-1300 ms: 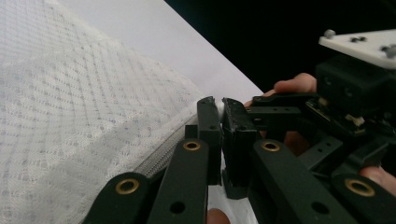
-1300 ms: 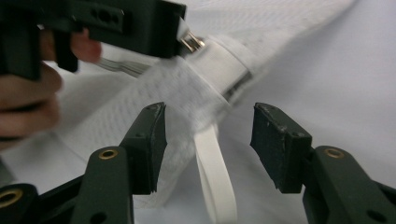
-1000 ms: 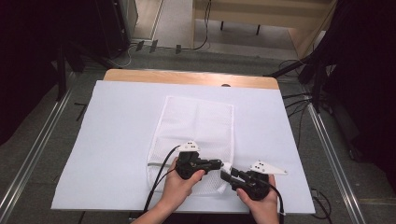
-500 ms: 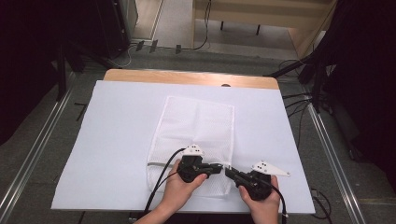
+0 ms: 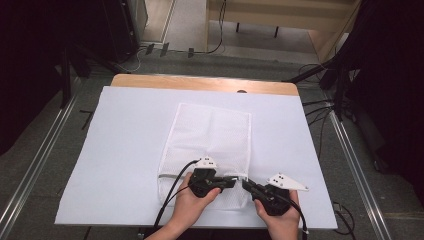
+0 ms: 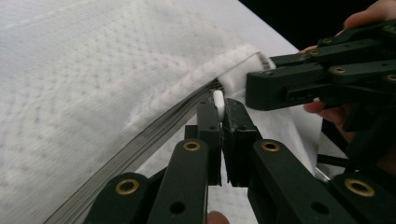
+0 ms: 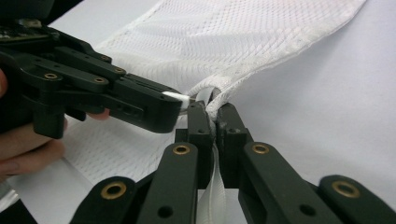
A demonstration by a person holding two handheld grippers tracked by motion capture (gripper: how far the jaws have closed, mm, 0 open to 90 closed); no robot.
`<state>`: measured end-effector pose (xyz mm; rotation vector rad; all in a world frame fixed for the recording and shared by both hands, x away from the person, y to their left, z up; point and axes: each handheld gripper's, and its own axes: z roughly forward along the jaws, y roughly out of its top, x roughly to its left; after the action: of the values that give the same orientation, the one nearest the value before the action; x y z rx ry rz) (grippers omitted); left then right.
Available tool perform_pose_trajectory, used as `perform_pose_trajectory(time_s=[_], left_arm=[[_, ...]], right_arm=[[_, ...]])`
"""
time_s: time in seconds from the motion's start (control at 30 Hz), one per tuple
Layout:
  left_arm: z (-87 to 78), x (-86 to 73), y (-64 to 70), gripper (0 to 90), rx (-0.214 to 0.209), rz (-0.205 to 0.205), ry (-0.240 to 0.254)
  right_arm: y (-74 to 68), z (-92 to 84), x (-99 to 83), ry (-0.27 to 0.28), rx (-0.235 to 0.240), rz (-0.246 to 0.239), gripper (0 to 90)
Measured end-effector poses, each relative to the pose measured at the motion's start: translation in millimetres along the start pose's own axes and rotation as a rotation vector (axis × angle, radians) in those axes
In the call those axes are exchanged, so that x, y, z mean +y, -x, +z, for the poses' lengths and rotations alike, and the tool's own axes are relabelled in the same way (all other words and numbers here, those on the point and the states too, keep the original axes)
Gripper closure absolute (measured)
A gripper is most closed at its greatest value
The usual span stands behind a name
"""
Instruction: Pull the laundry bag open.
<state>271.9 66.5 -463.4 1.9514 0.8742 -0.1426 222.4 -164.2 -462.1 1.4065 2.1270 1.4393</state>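
Note:
A white mesh bag lies flat on the white table cover, its zipper running along the near end. My left gripper is shut on the small white zipper pull at the bag's near right corner. My right gripper faces it tip to tip, shut on the bag's white fabric edge just beside the pull. In the right gripper view the left gripper reaches in from the left, with the white pull showing at its tip.
The wooden table edge shows beyond the white cover. Black cables trail from both grippers toward the near edge. Metal rails run along both sides of the table, and the floor behind holds cables and dark equipment.
Both grippers stay together at the bag's near right corner, shifted only slightly toward the near edge. Their grips look unchanged.

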Motion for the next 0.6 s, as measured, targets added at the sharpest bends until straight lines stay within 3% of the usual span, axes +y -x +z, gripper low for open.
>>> perform_pose_trajectory(time_s=[0.17,0.23,0.27,0.33,0.47,0.6], left_arm=[[-4.1,-2.4,-0.8,87.5,0.015,0.001,-0.008],[-4.5,-3.2,0.1,87.5,0.038,0.003,-0.012],[-5.1,-4.0,0.5,87.5,0.070,0.009,-0.017],[-6.9,-5.9,-3.3,87.6,0.081,0.001,-0.019],[-13.1,-9.4,-11.7,87.5,0.103,-0.032,-0.012],[-20.3,-13.5,-16.9,87.5,0.116,-0.038,-0.018]], right_arm=[[-2.8,1.0,0.9,-0.006,-0.011,-0.029,87.7],[-6.5,2.4,1.0,-0.015,-0.030,-0.058,87.9],[-7.5,2.4,0.9,-0.017,-0.048,-0.069,88.1],[-7.4,0.5,1.8,-0.016,-0.076,-0.068,88.2],[-0.1,-4.6,3.4,-0.007,-0.083,-0.043,88.3],[6.1,-8.4,4.4,-0.012,-0.091,-0.034,88.3]])
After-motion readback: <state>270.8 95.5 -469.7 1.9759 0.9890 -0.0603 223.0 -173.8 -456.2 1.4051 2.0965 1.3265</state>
